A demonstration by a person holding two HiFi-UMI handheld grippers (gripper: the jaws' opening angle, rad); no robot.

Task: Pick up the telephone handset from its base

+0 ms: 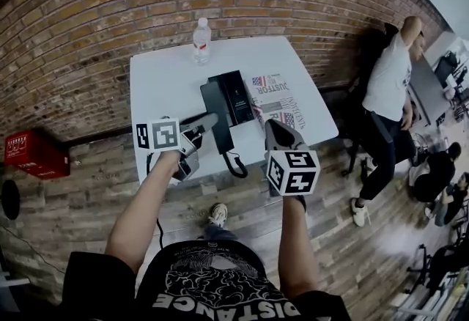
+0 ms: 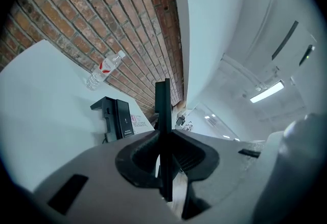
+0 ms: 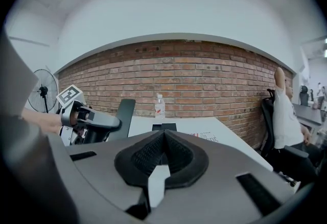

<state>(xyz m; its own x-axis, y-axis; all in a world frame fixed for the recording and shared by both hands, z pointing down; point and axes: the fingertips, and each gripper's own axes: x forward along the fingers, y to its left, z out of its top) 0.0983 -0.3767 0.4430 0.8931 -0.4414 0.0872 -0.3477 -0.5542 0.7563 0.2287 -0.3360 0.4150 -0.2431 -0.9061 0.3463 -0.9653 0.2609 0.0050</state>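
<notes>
**Left gripper** point(image 2: 164, 133): jaws part-way apart and clamped on the thin edge of the black telephone handset point(image 2: 163, 115), which stands up between the pads. The handset is off its base point(image 1: 237, 95) and is held over the near half of the white table point(image 1: 157, 85), just left of the base; in the head view the two overlap. A coiled cord point(image 1: 236, 164) hangs from the handset's lower end at the table's near edge.

**Right gripper** point(image 3: 163, 136): jaws together at the tips, nothing between them, pointing at the table from its near side, to the right of the handset and apart from it.

**Surroundings:** a printed sheet point(image 1: 280, 103) lies right of the base, reaching toward the table's right edge. A water bottle point(image 1: 201, 39) stands at the far edge, against the brick wall point(image 1: 110, 12). The table's left part is bare. A red box point(image 1: 33, 153) sits on the wood floor to the left, and a person point(image 1: 387, 89) stands to the right, well apart from the table.
</notes>
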